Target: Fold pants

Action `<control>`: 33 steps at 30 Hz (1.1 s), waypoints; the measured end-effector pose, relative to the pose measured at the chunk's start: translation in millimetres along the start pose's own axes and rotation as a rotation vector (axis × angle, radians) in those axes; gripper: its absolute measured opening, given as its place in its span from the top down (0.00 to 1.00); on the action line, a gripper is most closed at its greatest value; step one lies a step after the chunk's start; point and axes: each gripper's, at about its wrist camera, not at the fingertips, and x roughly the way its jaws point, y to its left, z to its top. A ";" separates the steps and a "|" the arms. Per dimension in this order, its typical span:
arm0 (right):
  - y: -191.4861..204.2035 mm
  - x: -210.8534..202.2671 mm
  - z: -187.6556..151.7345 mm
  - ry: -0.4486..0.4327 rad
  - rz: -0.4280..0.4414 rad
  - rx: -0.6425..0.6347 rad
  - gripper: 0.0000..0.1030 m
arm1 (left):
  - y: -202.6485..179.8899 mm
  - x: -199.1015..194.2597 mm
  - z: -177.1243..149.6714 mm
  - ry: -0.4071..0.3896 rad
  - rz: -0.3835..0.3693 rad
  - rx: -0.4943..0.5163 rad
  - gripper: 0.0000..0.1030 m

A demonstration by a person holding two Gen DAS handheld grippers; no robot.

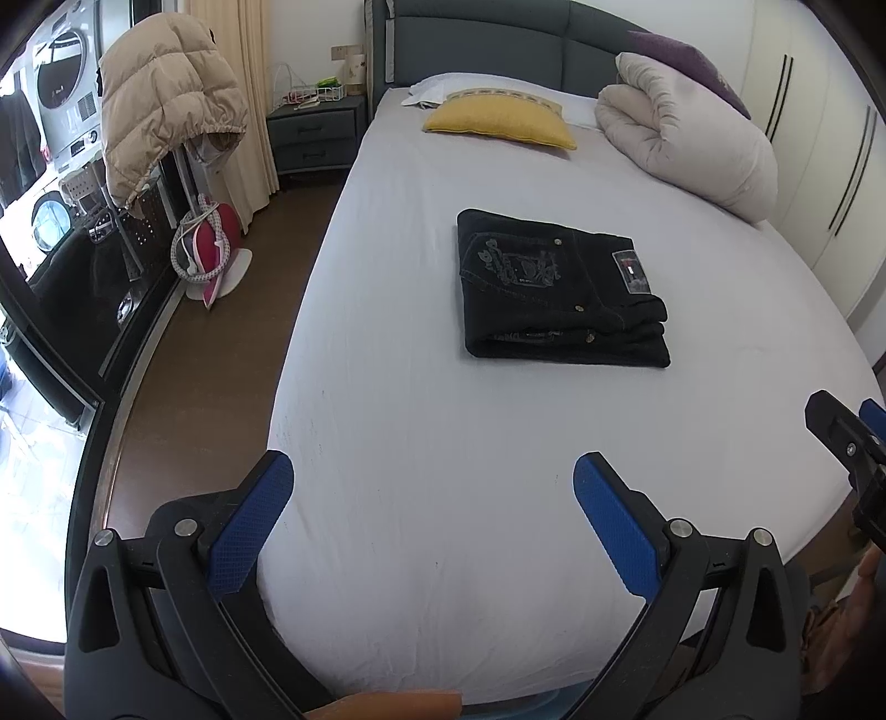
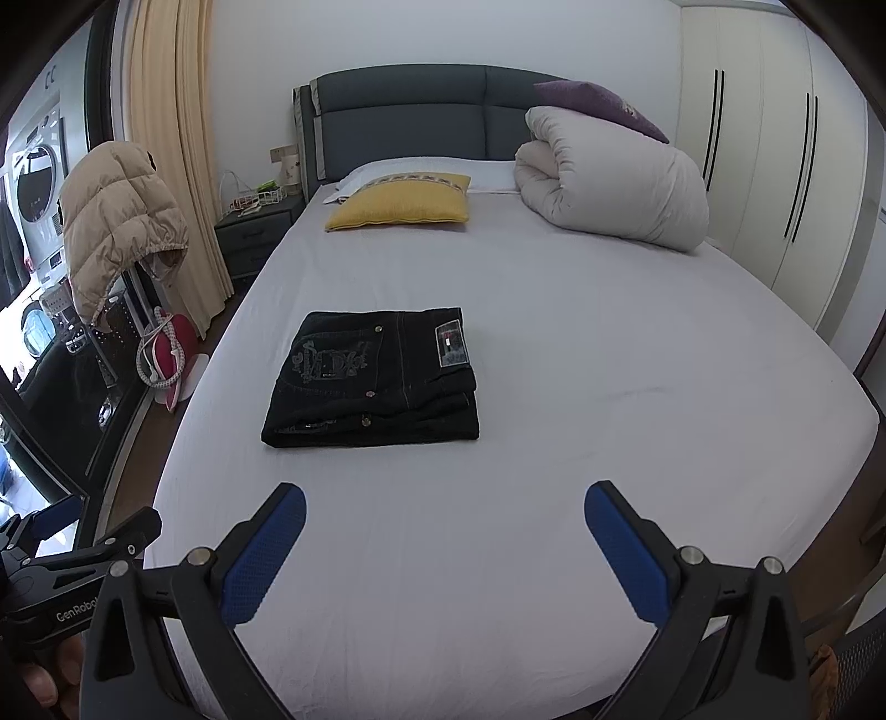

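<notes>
Black jeans point(image 1: 559, 291) lie folded into a compact rectangle on the white bed sheet point(image 1: 421, 421), back pocket embroidery and a label patch facing up. They also show in the right wrist view point(image 2: 376, 379). My left gripper point(image 1: 432, 471) is open and empty, held over the foot of the bed, well short of the jeans. My right gripper point(image 2: 443, 507) is open and empty, also near the foot of the bed, apart from the jeans. The right gripper's tip shows at the right edge of the left wrist view point(image 1: 847, 437).
A yellow pillow point(image 1: 498, 124) and a rolled white duvet point(image 1: 686, 133) lie near the grey headboard point(image 1: 476, 44). A nightstand point(image 1: 313, 130), a beige jacket point(image 1: 166, 105) and a red iron point(image 1: 213, 243) stand left of the bed. A wardrobe point(image 2: 775, 166) is on the right.
</notes>
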 end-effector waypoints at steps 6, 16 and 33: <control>0.2 1.7 -2.1 0.008 -0.001 0.002 0.00 | -1.1 1.5 -0.7 0.004 -0.002 0.000 0.00; -0.1 1.7 -3.3 0.012 0.000 0.003 0.00 | -2.0 2.8 -2.3 0.007 -0.002 0.000 0.00; 0.1 1.7 -7.2 0.014 -0.002 0.003 0.00 | -3.1 4.1 -4.0 0.008 -0.001 0.001 0.00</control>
